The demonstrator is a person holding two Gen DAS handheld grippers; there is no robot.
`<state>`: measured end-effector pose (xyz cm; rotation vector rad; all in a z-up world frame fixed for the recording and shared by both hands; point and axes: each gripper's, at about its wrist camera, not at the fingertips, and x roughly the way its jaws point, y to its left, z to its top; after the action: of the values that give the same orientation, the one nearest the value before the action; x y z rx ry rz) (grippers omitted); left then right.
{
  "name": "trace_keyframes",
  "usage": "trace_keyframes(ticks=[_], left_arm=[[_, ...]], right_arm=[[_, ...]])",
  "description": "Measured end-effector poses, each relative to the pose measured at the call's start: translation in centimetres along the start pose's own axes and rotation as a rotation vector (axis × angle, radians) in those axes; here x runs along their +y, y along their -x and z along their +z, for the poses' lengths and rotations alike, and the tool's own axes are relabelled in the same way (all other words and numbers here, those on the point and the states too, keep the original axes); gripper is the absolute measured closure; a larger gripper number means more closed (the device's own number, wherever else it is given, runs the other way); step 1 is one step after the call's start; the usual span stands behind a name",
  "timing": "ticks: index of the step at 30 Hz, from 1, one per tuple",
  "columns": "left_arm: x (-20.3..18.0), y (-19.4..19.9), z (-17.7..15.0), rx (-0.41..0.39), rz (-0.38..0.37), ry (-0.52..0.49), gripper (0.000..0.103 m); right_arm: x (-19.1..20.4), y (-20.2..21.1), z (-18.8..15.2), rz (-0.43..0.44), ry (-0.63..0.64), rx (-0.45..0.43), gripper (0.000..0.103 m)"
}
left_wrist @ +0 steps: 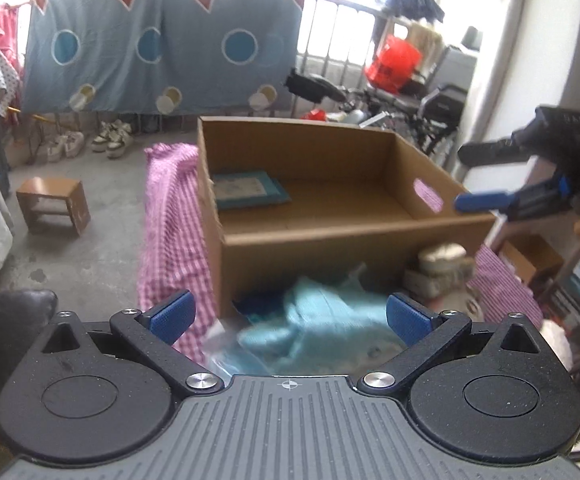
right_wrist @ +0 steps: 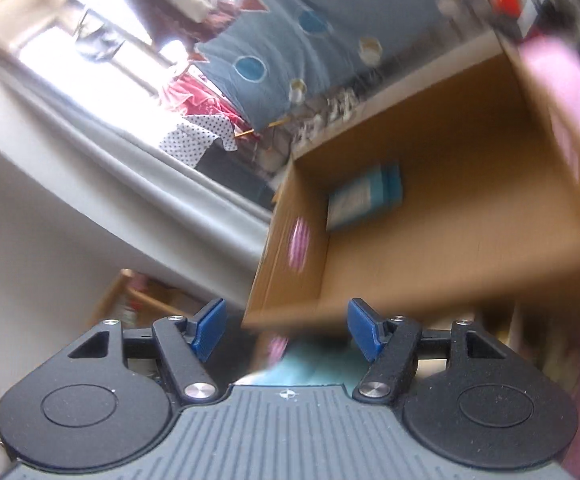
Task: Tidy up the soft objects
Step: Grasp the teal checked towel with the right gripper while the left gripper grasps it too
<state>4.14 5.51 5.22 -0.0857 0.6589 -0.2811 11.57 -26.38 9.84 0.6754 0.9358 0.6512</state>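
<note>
Item one: an open brown cardboard box (left_wrist: 330, 184), our landmark, standing on a surface draped in pink-and-white checked cloth (left_wrist: 170, 216). Whether that surface is a bed or a bench we cannot tell.

Item two: a flat, folded teal-blue piece with a pale printed panel (left_wrist: 246, 190), lying on the box floor in its far left corner as the left wrist view shows it; it also appears in the right wrist view (right_wrist: 364, 196).

Item three: a light turquoise fuzzy soft garment (left_wrist: 322, 320), blurred, lying outside the box against the foot of its near wall. It sits low between and beyond the blue pads of our left claw (left_wrist: 290, 316), which is released, pads wide apart and not pressing on it.

Item four: our right claw (left_wrist: 478, 176), hanging at the box's right rim by the cut-out handle hole. In its own view (right_wrist: 286, 330) the pads stand apart with nothing gripped, and the turquoise garment shows below them, in front of the box.

Item five: a beige and grey rolled soft bundle (left_wrist: 438, 268), beside the box's near right corner.
</note>
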Motion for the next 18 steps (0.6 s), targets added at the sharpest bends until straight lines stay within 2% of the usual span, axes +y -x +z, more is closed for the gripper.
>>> trace_keyframes(ticks=[3, 5, 8, 15, 18], left_arm=[[-0.8, 0.1, -1.0, 0.046, -0.047, 0.008, 0.007], [-0.7, 0.1, -1.4, 0.08, -0.098, 0.052, 0.008], [-0.2, -0.3, -1.9, 0.129, -0.186, 0.146, 0.018], [1.7, -2.9, -2.7, 0.222, -0.316, 0.403, 0.021], [2.4, -3.9, -2.8, 0.235, -0.336, 0.494, 0.021]], right_arm=[[-2.5, -0.8, -3.3, 0.076, -0.154, 0.027, 0.033], [-3.6, -1.8, -5.0, 0.117, -0.244, 0.035, 0.033], [-5.4, -2.8, -6.1, 0.155, -0.339, 0.041, 0.033], [-7.4, -4.7, -7.1, 0.196, -0.42, 0.061, 0.033], [-7.7, -5.2, -7.4, 0.208, -0.442, 0.068, 0.033]])
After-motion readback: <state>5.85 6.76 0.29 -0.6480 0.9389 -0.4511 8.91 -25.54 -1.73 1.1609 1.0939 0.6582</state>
